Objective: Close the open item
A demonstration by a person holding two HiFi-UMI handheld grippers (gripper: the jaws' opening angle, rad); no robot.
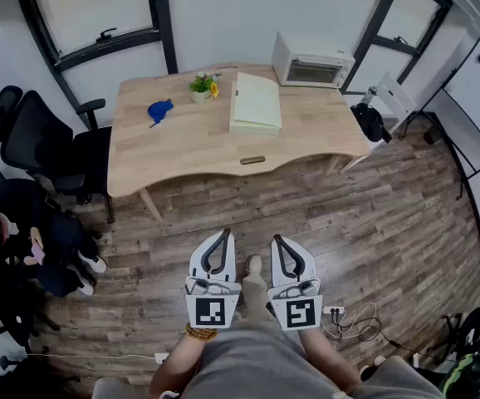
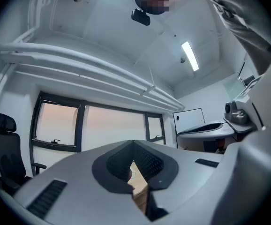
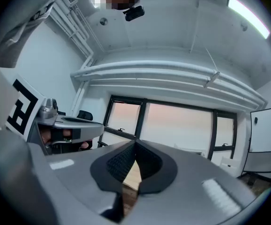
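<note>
Both grippers hang low in the head view, near the person's waist and well short of the wooden table (image 1: 182, 152). My left gripper (image 1: 224, 233) is shut with nothing in it, and my right gripper (image 1: 277, 239) beside it is shut and empty too. On the table lies a pale green flat box or folder (image 1: 255, 102), and a white toaster oven (image 1: 311, 60) stands at the back right corner. In the left gripper view the left gripper's (image 2: 133, 142) jaws meet at the tip. The right gripper (image 3: 135, 142) looks the same in its own view. Which item is open I cannot tell from here.
A small potted plant (image 1: 203, 86) and a blue object (image 1: 159, 110) sit on the table's left half. Black office chairs (image 1: 36, 135) stand left of the table, and a seated person (image 1: 24, 248) is further left. A white chair with a black bag (image 1: 371, 121) stands at the right. Cables (image 1: 352, 318) lie on the wood floor.
</note>
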